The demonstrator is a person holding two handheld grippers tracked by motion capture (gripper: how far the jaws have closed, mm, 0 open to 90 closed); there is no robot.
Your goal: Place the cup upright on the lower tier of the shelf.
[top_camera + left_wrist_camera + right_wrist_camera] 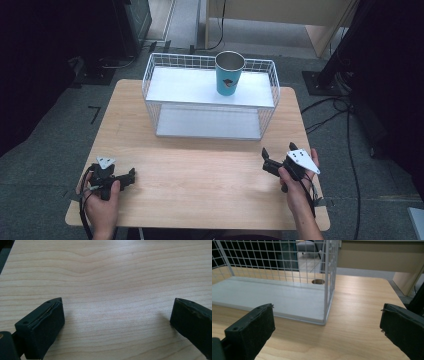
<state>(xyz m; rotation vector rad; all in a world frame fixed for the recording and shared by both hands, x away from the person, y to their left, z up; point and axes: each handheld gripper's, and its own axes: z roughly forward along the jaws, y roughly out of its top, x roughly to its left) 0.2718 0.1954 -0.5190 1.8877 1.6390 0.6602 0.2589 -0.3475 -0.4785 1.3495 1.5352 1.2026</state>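
A teal paper cup (pixel 229 75) with a shiny inside stands upright on the top shelf of a white wire rack (pixel 150 75), toward its right. The rack sits at the back middle of the wooden table (pixel 200 175). My left gripper (pixel 131 176) rests low at the front left, jaws wide apart over bare wood (pixel 112 270), open (pixel 118 300) and holding nothing. My right gripper (pixel 265 160) is at the front right, open (pixel 327 306) and pointed at the rack's lower shelf (pixel 274 296) and its right corner post (pixel 328 277).
A small round hole (pixel 318 281) shows in the tabletop behind the rack. Cables (pixel 345 145) run over the grey floor to the right of the table. A black stand base (pixel 322 82) and light wooden furniture (pixel 280 12) lie beyond the far edge.
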